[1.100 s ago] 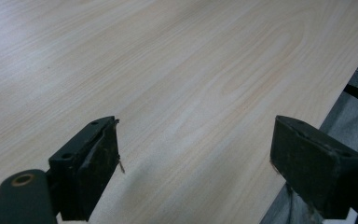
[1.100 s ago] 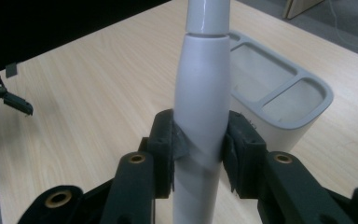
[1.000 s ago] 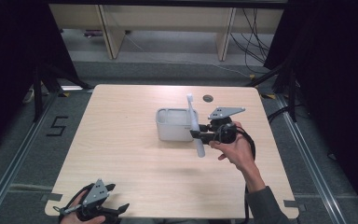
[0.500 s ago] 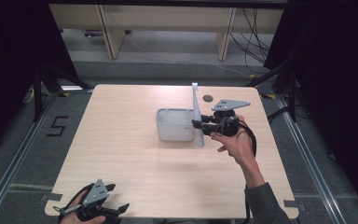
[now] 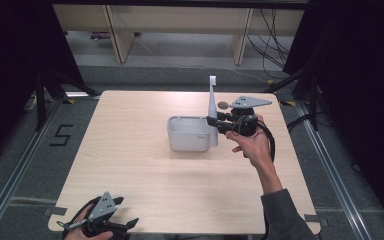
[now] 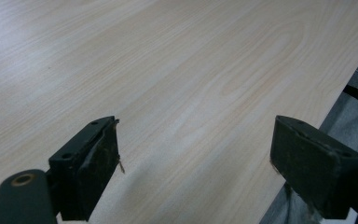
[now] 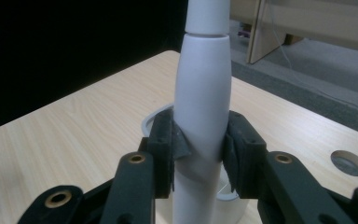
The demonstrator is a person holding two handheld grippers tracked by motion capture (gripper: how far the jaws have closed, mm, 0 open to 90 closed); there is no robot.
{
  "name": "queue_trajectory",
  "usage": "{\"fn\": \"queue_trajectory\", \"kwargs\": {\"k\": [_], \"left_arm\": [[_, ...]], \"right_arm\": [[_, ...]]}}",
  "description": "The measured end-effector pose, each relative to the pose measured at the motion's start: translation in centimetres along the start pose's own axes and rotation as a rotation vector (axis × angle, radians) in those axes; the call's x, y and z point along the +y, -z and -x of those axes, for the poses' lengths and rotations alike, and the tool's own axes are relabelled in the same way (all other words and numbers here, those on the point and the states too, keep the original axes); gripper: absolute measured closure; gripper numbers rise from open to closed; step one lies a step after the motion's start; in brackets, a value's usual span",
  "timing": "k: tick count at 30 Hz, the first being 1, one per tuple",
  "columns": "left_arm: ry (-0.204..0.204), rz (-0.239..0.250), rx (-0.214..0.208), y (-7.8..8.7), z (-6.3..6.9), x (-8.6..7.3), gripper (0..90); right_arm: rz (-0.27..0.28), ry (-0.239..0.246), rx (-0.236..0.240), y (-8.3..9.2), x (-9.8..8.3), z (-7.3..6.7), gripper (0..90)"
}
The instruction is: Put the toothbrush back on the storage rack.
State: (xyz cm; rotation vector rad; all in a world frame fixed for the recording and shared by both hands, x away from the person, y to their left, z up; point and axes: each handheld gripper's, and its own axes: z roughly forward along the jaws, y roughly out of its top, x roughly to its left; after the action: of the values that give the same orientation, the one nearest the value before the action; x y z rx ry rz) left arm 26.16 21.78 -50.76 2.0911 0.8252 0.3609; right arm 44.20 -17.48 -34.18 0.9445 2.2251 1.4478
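Right gripper view shows the right gripper (image 7: 199,151) squeezing a white electric toothbrush (image 7: 203,100) around its fat middle, standing it straight up. High view puts the toothbrush (image 5: 213,112) at the 3 o'clock edge of the white tub (image 5: 188,134), mid-table. I think it should go down slowly, kept upright, so it doesn't tip. The left gripper (image 5: 111,221) rests wide open and empty at 7 o'clock on the table (image 5: 130,165).

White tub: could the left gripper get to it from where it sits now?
Probably yes. The left gripper sits open at the near table edge, and bare tabletop lies between it and the white tub. The right gripper holds a white toothbrush upright at the tub's right side, so approach from the left.
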Motion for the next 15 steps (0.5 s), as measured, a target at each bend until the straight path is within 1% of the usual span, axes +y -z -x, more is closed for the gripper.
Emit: {"fn": "queue_trajectory", "kwargs": {"k": [1,2,3,4,6,7,8,9,12,13,14,15], "left_arm": [[0.002,0.0,0.0,0.0,0.0,0.0,14.7],[0.002,-0.008,0.006,0.1,0.0,0.0,14.7],[0.011,0.0,0.004,0.0,0.0,0.0,14.7],[0.012,0.004,0.002,0.0,0.0,0.0,14.7],[0.009,-0.003,0.005,0.0,0.0,0.0,14.7],[0.008,-0.002,0.005,0.0,0.0,0.0,14.7],[0.012,0.01,0.0,-0.1,0.1,0.0,14.7],[0.011,0.01,0.0,-0.1,0.1,0.0,14.7],[0.013,0.012,0.001,-0.1,0.1,0.0,14.8],[0.012,0.004,0.004,0.0,0.0,0.0,14.7],[0.011,-0.002,0.002,0.0,0.0,0.0,14.7],[0.011,-0.002,0.002,0.0,0.0,0.0,14.7]], "right_arm": [[0.016,0.011,0.0,-0.1,0.3,0.2,66.7],[0.016,0.011,0.0,-0.1,0.3,0.2,66.7],[0.022,0.009,0.003,-0.2,0.4,0.2,66.8],[0.02,0.001,0.001,-0.2,0.5,0.2,66.7],[0.034,0.025,-0.007,-0.4,0.8,0.3,66.7],[0.035,0.028,-0.012,-0.4,0.9,0.3,66.8],[0.047,0.022,-0.024,-0.5,1.1,0.4,66.7],[0.043,0.016,-0.011,-0.6,1.2,0.4,66.7],[0.044,0.01,-0.018,-0.7,1.4,0.5,66.7],[0.062,0.03,-0.027,-0.8,1.6,0.6,66.7],[0.054,0.006,-0.018,-0.8,1.6,0.5,66.7],[0.054,0.006,-0.018,-0.8,1.6,0.5,66.7]]}}
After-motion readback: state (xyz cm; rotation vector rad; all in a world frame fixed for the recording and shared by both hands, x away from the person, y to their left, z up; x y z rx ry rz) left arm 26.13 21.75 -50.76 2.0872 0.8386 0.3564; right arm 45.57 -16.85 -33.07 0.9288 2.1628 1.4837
